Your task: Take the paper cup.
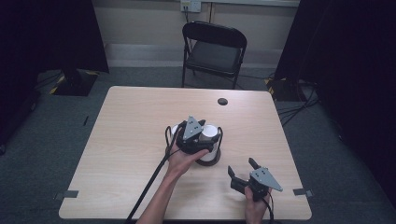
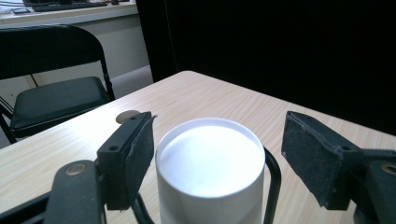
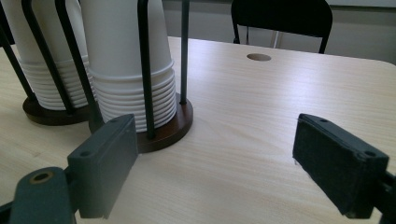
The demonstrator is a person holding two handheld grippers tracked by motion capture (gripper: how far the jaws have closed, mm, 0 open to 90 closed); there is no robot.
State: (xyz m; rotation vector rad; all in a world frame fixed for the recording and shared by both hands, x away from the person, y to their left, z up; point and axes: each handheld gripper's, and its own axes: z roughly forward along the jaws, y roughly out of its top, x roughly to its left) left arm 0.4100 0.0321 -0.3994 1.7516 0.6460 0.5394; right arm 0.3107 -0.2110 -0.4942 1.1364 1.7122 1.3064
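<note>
the right gripper (image 1: 243,169) is nearest, low at the right of the table (image 1: 130,140), resting in the person's hand. its jaws stand wide apart with only bare wood between them. a little farther, at the middle of the table, the left gripper (image 1: 201,127) sits over the top of a stack of white paper cups (image 2: 210,168). in the left gripper view the stack's top is between the two pads (image 2: 133,154); the left pad is just beside the cup wall, the right pad is apart from it, so nothing is gripped. the stack stands upside down in a black wire holder (image 3: 145,70) on a round dark wooden base (image 3: 168,128). a second stack (image 3: 46,56) stands just beside it. behind the table is a black folding chair (image 1: 212,51).
</note>
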